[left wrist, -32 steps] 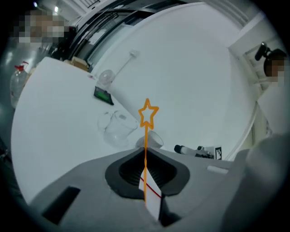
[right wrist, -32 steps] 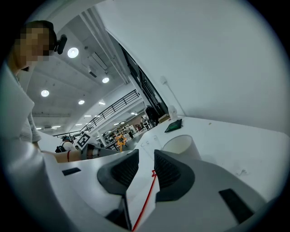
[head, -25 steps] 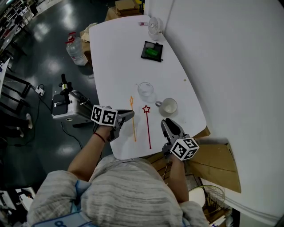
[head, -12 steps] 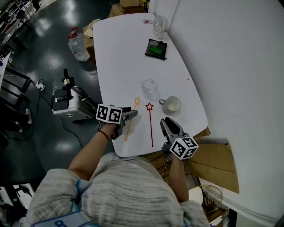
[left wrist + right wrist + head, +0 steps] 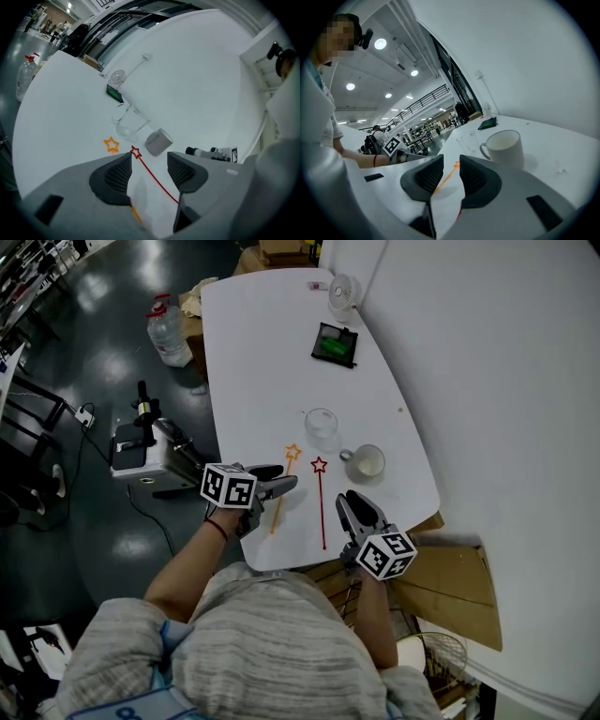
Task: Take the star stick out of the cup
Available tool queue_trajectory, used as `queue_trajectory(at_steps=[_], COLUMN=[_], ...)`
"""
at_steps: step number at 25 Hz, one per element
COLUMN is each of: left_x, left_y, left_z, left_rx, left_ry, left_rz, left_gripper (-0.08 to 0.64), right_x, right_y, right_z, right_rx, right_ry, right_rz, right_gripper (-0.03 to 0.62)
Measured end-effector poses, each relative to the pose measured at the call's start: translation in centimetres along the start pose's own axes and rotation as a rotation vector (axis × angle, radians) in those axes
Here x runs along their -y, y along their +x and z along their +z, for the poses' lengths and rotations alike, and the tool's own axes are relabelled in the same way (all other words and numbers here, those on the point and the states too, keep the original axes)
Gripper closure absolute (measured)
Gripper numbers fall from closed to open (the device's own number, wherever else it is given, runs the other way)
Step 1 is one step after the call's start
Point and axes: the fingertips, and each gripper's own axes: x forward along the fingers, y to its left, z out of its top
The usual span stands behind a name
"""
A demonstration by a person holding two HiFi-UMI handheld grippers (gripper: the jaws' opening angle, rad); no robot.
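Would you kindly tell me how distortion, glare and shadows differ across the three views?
Head view: sharp and evenly lit, with lamp glare on the dark floor. Left gripper view: strong fisheye bending the table edge, dark corners. Right gripper view: same fisheye and dark corners, bright ceiling lamps, a soft shadow beside the mug.

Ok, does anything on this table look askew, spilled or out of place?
Nothing is spilled or broken; the glass and mug stand upright. The one oddity: the orange star stick lies slanted on the table, not parallel to the red star stick beside it.
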Motion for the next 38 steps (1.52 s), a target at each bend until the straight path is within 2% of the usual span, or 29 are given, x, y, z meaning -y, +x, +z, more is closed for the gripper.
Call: queue_trajectory(at_steps=[6,10,13,17,21,28,38], left_x=[4.1,6.0,7.5,9.1,10.8,13.2,16.2], left_y=[-0.9,-1.8,-3.0,-4.9,-6.5,-9.7,-13.4], left_z=[0.4,-0.1,-0.2,0.6,0.2,-0.3,-2.8], left_rx=[0.090,0.103,0.109,0.141,0.149,0.221,0.245], left_ry=[0.051,0.097,0.165,0.287,0.432,0.481,0.529], left_rz=[-0.204,-0.276,-0.295,-0.281,-0.265,-0.311,-0.379], left_gripper=[0.321,0.327,0.381,0.519,0.546,0.546,0.546], right_x=[-1.3,-2.8,-4.2,-6.3,-8.9,-13.0,-16.3], right_y=[0.2,0.1,-0.1,-0.3,-0.9,-2.6,-5.0], right_z=[-0.5,-1.3,-1.6,-0.9,-0.4,-1.7,-2.4], right_rx=[-0.020,-0.024,-0.020,0.015,0.053,0.052,0.131], right_ry=[-0.049,-0.053,-0.056,-0.072,-0.103,-0.187,-0.201], right_rz=[-0.005,-0.001,-0.010,-0.012,-0.013,-0.058,-0.098], right_gripper=[0.488,0.488,0.494,0.538,0.577,0.583,0.583])
